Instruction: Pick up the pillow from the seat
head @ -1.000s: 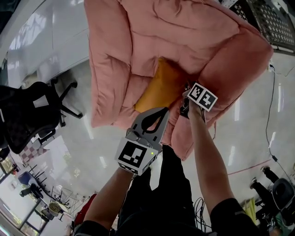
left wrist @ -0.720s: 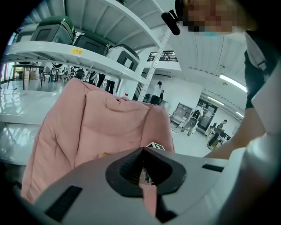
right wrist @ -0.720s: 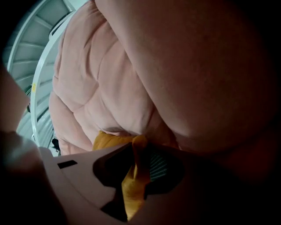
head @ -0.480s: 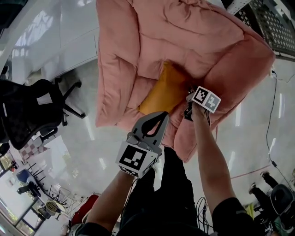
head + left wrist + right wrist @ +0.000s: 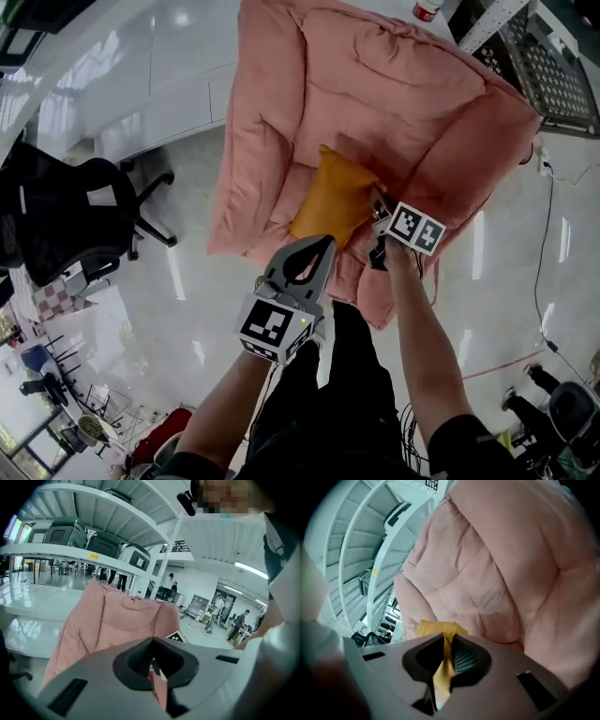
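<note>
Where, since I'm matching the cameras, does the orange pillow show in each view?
Head view: orange pillow at centre, lying on the pink seat.
Left gripper view: only a yellow sliver low, left of centre; probably the pillow.
Right gripper view: low centre, its fabric between the closing jaws of the right claw.
Shared landmark: the pink seat fills each view.

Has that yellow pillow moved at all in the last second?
No, not noticeably: the yellow pillow still lies in the same spot on the pink chair's seat; the right gripper is closing on its corner.
</note>
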Demonstrator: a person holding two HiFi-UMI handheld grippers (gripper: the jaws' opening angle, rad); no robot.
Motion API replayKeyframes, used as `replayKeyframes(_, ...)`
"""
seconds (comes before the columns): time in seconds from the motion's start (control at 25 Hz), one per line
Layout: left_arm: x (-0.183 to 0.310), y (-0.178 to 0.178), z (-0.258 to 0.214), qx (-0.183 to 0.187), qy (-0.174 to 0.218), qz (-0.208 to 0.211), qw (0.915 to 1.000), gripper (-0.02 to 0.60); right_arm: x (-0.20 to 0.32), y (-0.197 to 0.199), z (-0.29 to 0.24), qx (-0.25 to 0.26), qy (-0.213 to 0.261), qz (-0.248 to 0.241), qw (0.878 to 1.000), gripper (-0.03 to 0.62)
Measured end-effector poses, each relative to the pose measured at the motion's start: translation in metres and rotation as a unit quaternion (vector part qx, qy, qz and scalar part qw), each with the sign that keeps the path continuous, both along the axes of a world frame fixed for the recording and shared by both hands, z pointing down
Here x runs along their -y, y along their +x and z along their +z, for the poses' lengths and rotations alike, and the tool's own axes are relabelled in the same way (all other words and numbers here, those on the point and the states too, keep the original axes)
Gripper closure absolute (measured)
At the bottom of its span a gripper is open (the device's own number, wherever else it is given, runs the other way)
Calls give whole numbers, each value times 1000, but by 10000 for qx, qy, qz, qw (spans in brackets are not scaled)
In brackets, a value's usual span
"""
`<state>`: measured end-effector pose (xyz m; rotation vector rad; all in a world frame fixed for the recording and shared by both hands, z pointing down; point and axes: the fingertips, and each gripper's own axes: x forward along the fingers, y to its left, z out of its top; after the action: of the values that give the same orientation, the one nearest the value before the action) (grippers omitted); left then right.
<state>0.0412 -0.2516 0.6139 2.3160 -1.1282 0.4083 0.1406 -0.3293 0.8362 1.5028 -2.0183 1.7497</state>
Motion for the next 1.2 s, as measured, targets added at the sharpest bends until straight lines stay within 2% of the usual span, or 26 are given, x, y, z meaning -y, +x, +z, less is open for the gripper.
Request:
replayKeyframes(0.2, -28, -21, -31, 10, 150, -39, 9999, 580, -26, -35, -66, 289, 435, -154, 9985, 572)
replayKeyframes(0.4, -55, -43, -68, -44, 364, -157, 9992, 580, -48, -53, -148, -32, 1119, -465, 9926, 572)
replayKeyframes(0.68, -90, -75, -131, -286, 414, -557, 9972, 580, -89, -49, -266, -253, 1724, -397, 9839, 572)
replayKeyframes(1.04, -118, -114, -235, -577, 784, -936, 9908, 580, -132, -62, -425, -592, 2734, -446, 9590, 571)
replayKeyframes(1.2, -128, -123, -286, -731, 1167, -937, 9860, 580, -143, -65, -482, -606, 3182, -415, 9452, 572)
